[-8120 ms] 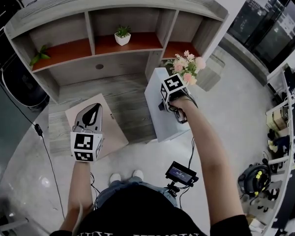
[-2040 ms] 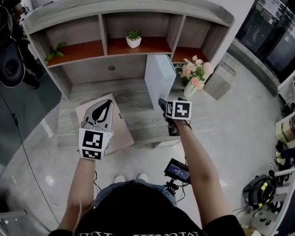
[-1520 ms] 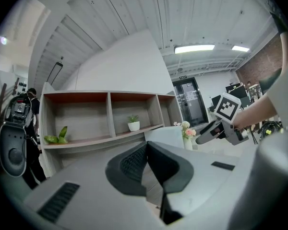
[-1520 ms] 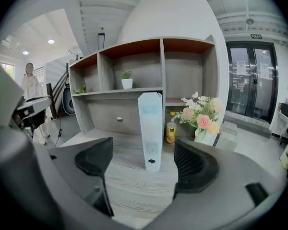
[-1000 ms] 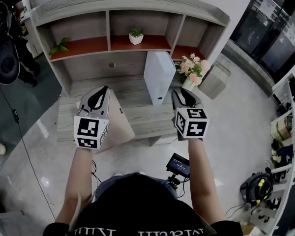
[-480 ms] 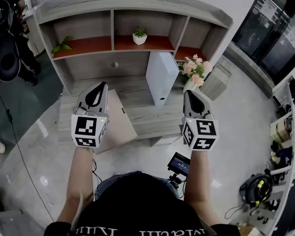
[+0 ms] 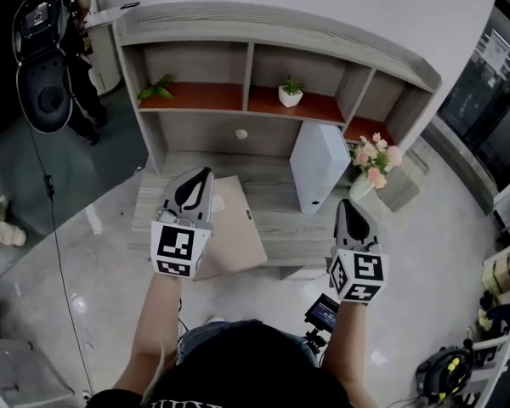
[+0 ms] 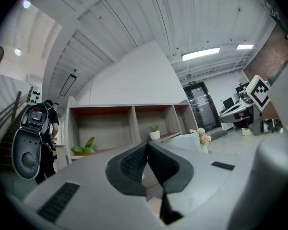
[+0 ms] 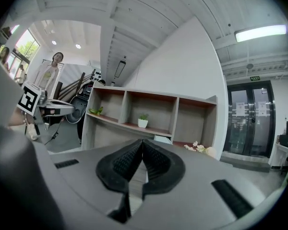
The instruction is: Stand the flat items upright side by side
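Grey wood-grain desk (image 7: pixel 272 189) with a shelved back unit. Left gripper (image 7: pixel 200 181): jaws pressed together, nothing between them, positioned over the flat tan rectangular folder (image 7: pixel 238 240) lying on the desk. To the folder's right, and apart from it, a white rectangular box file (image 7: pixel 319 168) stands upright. Right gripper (image 7: pixel 348 209): jaws together, empty, near the desk's right front corner.

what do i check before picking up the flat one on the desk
1. Left gripper empty, fingers together: not ok, open first.
2. Right gripper empty, fingers together: ok, free to help.
3. White folder standing upright: ok.
4. Tan flat item lying flat, apart from the folder: not ok.
5. Bare desk left of the folder for a second upright item: ok.
6. Flower vase right of the folder, away from that spot: ok.
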{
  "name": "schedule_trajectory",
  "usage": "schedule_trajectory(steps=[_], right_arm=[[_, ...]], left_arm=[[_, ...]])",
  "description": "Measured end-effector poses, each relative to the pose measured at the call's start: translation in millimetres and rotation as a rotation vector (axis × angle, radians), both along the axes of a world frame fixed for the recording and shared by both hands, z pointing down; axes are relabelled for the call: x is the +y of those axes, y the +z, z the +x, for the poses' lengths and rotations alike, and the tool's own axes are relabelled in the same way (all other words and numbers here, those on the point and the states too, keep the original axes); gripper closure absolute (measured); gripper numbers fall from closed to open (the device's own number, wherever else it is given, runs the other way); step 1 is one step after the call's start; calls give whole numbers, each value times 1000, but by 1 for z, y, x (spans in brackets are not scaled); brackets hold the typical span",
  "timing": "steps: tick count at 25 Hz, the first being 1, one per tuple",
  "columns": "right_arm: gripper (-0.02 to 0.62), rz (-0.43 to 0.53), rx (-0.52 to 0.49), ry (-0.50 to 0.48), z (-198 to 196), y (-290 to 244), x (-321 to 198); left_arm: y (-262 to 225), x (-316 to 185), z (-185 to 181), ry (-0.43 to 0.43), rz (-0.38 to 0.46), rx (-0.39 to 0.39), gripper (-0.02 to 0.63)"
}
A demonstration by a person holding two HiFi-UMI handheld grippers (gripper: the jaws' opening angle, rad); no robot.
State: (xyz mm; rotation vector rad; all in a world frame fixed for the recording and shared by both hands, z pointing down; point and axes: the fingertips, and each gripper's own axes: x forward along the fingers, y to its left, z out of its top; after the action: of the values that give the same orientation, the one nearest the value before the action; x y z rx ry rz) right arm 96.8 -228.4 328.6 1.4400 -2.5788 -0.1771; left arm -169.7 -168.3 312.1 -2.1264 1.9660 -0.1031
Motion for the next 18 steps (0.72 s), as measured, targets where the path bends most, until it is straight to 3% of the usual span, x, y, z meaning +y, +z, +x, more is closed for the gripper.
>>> schedule_trajectory(steps=[3,4,5,10,14,18], right_arm=[[577,-30,-6,-48,-31,5,1],[544,-45,-10,-79,-46,8,2],[441,-61,-13,-110,-60,10,4],[304,-116,-15,-224,-126,20,17],[229,-173,-17,-297,-180,32,35],[209,-219,15,-334,-222,52,56]], left_arm=[[4,18,-29,-59,-17,2,595],[4,25,-41,-83,-21,2,595],[5,32,-53,-106,-24,3,595],[10,73,-109,-214,-35,5,595],[16,114,-152,-294,-42,7,595],[27,147,-183,-340,-63,12,595]])
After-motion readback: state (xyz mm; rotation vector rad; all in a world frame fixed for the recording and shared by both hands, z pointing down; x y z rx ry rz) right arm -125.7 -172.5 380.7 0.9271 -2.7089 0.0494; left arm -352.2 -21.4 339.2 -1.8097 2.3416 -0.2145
